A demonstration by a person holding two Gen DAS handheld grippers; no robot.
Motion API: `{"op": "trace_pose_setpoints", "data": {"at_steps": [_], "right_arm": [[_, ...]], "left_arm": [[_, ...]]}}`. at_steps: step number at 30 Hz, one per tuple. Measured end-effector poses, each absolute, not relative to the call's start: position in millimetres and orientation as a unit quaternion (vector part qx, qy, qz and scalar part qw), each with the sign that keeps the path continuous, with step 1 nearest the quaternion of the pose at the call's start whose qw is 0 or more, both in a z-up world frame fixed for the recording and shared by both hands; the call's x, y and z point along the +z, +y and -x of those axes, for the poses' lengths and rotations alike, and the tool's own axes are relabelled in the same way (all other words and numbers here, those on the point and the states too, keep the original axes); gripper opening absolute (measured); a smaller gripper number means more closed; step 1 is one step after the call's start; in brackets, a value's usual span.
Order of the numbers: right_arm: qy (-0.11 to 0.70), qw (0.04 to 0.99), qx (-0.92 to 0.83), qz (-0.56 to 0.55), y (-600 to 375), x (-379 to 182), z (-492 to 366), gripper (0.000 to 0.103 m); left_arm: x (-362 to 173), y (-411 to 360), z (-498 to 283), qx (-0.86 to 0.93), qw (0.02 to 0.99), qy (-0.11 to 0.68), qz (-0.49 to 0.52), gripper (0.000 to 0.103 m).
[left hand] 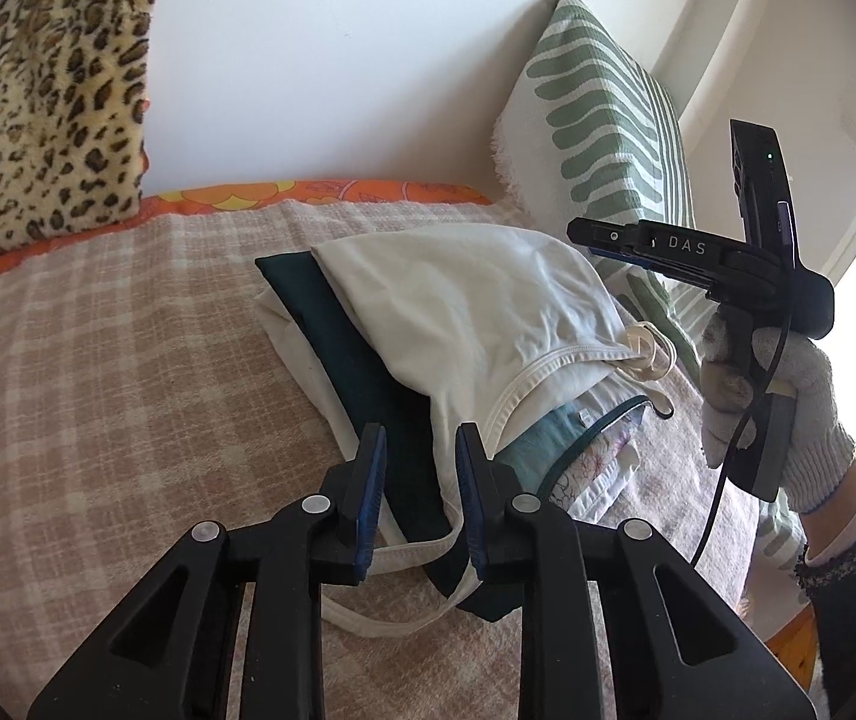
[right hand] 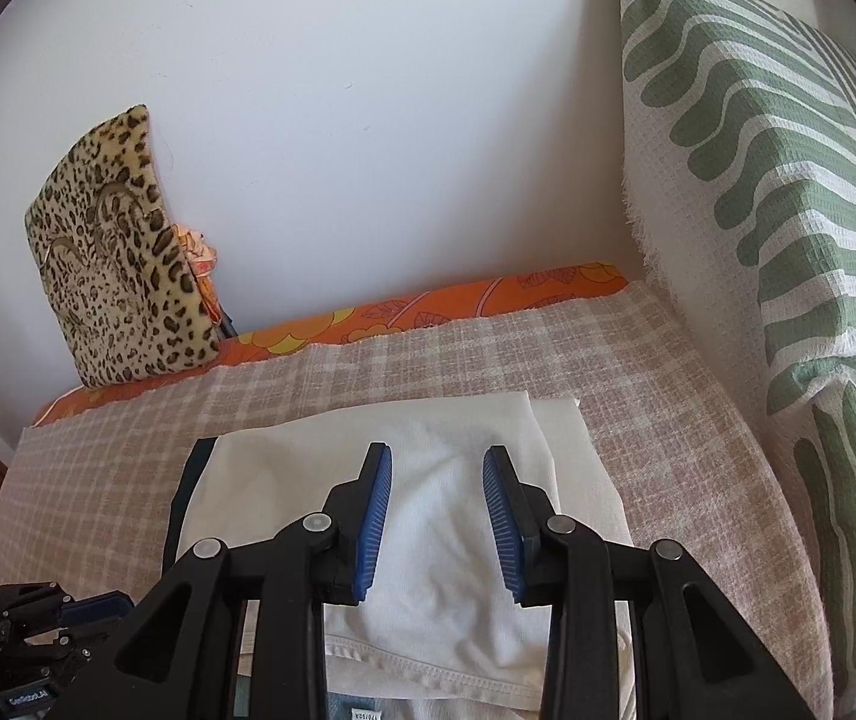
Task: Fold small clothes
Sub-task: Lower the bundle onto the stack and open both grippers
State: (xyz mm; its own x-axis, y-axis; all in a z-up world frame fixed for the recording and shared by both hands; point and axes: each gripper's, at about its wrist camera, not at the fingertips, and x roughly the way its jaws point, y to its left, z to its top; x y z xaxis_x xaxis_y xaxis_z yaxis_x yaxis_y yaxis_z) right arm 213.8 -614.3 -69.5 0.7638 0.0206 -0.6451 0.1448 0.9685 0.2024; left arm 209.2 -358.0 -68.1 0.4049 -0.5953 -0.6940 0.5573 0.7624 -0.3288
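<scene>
A bed is covered by a beige plaid blanket [right hand: 368, 384] against a white wall [right hand: 368, 120], flanked by a leopard cushion [right hand: 122, 276] and a green-patterned pillow [right hand: 787, 240]. A stack of small clothes [left hand: 457, 324] is piled centrally. Both the left gripper [left hand: 419, 480] and the right gripper [right hand: 436, 510] are held parted above it, empty.

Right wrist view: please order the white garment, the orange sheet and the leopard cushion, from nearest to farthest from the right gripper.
1. White garment, right under the right gripper.
2. Orange sheet, beyond, along the wall.
3. Leopard cushion, far left against the wall.
</scene>
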Motion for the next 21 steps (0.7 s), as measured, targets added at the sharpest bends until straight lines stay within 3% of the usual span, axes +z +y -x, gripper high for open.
{"op": "trace_pose_setpoints", "data": {"at_steps": [1,6,10,14,21], "right_arm": [[0.341,0.931,-0.034,-0.124,-614.4,-69.3,-210.3,0.036],[0.336,0.932,-0.033,-0.129,-610.0,-64.1,-193.4,0.037],[0.326,0.936,-0.039,-0.125,-602.2,-56.1,-175.7,0.050],[0.314,0.940,-0.048,-0.124,-594.3,-47.7,-156.4,0.055],[0.297,0.948,-0.061,-0.100,-566.3,-28.4,-120.5,0.077]], "left_arm": [[-65.2,-355.8,-206.9,-0.342,0.840,0.421,0.022,0.039],[-50.4,-343.8,-193.2,-0.340,0.847,0.408,0.017,0.045],[-39.1,-335.2,-180.5,-0.340,0.851,0.399,0.017,0.049],[-25.8,-329.4,-165.9,-0.342,0.856,0.387,0.011,0.055],[-2.6,-315.7,-137.2,-0.344,0.867,0.361,0.002,0.070]]}}
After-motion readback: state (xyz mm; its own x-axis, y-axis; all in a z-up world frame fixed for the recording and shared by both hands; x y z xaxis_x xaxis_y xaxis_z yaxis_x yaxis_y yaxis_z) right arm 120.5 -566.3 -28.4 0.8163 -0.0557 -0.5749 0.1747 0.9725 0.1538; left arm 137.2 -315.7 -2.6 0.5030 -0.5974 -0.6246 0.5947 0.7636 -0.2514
